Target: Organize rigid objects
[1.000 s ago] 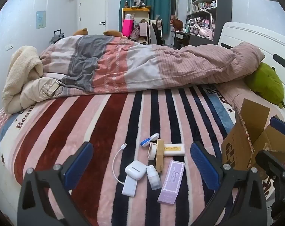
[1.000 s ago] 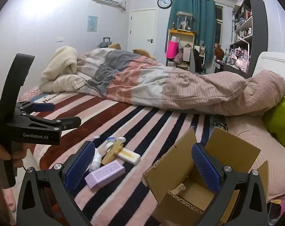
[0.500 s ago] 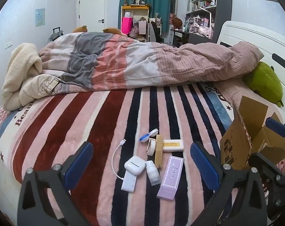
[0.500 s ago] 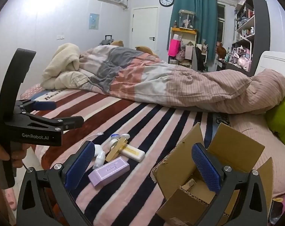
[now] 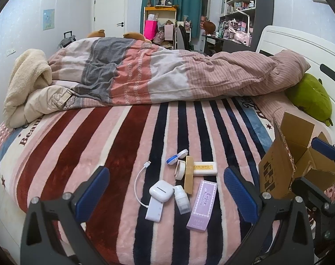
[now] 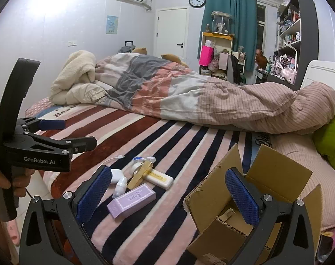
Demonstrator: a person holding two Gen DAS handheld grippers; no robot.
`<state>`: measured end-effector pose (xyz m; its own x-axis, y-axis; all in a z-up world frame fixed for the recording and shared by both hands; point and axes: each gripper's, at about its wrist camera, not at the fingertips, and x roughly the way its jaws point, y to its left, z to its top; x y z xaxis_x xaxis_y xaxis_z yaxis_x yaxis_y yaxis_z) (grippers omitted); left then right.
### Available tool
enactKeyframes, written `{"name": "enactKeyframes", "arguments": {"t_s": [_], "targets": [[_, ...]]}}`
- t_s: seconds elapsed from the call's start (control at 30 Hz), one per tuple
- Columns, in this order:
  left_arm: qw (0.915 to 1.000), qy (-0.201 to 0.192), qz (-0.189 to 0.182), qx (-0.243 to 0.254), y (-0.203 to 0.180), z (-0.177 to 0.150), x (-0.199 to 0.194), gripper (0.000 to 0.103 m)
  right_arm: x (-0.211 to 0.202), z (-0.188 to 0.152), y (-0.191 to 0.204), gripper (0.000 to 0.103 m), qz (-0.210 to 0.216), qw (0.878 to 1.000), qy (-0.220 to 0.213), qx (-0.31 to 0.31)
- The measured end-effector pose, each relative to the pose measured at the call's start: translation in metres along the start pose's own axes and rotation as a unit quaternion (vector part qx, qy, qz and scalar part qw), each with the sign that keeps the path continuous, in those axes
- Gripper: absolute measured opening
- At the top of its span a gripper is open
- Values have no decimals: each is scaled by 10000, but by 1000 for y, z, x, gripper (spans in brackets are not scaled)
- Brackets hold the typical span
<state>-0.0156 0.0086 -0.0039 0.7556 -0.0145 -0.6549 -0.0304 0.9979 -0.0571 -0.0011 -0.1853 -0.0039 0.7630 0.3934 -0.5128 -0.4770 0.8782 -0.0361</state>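
Small rigid items lie clustered on the striped blanket (image 5: pixel 79 154): a purple box (image 5: pixel 202 205), a white earbud case (image 5: pixel 161 191), a small white bottle (image 5: pixel 182 199), a gold bar (image 5: pixel 188 174), a cream bar (image 5: pixel 203 168), a tape roll (image 5: pixel 180 169), a blue-white case (image 5: pixel 176 157) and a white cable adapter (image 5: pixel 154 212). An open cardboard box (image 6: pixel 255 198) stands to their right. My left gripper (image 5: pixel 166 194) is open above the cluster. My right gripper (image 6: pixel 167 196) is open, over the purple box (image 6: pixel 132 199) and the cardboard box's edge.
A rumpled duvet (image 5: pixel 167 75) lies across the far bed, with a cream blanket (image 5: pixel 28 84) at its left and a green plush (image 5: pixel 309 97) by the headboard. The bed's near edge drops to the floor at the left. Shelves and a door stand behind.
Both grippers have drawn back and lifted slightly, so the item cluster sits a little farther away in both views. Nothing on the blanket moved.
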Motion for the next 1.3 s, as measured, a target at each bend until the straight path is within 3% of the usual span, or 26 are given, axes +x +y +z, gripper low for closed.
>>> {"name": "enactKeyframes", "arguments": {"t_s": [1.3], "targets": [[9999,-149,-21,-16,-2,-3,-22,103,-18,6,10,103,-1,10000,-14,58]]}}
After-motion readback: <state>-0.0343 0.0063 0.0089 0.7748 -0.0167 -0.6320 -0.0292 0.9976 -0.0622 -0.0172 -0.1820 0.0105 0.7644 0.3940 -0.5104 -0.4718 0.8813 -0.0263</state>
